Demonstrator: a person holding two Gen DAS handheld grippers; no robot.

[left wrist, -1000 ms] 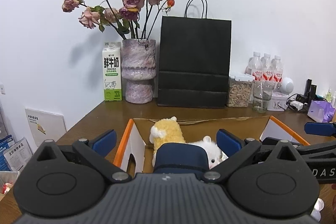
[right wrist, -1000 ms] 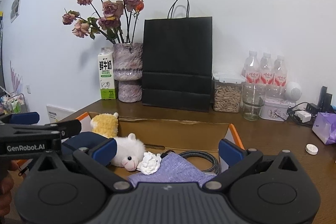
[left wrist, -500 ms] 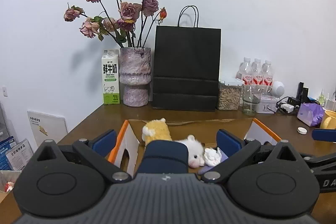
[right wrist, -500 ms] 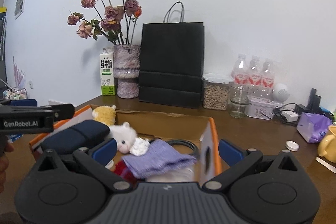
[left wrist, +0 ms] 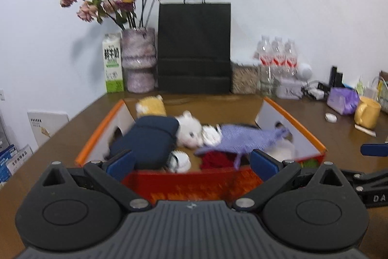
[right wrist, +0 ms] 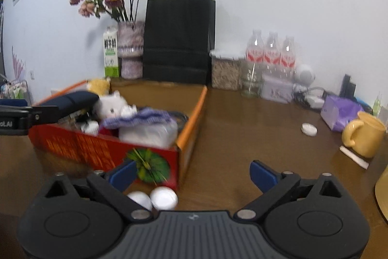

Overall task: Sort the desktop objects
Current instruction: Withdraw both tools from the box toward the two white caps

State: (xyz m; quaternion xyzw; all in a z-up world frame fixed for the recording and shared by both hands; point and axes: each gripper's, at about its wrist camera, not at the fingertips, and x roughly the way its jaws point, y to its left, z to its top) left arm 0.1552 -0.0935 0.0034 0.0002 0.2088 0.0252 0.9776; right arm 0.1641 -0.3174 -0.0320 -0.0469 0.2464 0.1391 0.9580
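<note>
The cardboard box (left wrist: 293, 120) sits mid-surface, packed with a navy pouch (left wrist: 148, 140), a white plush (left wrist: 189, 131), a yellow plush (left wrist: 151, 108) and a purple knit cloth (left wrist: 245, 137). The left gripper (left wrist: 191, 162) is spread wide and empty, facing the box's red front wall. The right gripper (right wrist: 192, 172) holds nothing, its jaws closing slightly over bare wood beside the box corner. Two white caps (right wrist: 155, 199) lie just under its left finger and could be knocked away. To the right, the yellow mug (right wrist: 363, 135) and a small white disc (right wrist: 309, 129) crowd the surface; the middle is open
</note>
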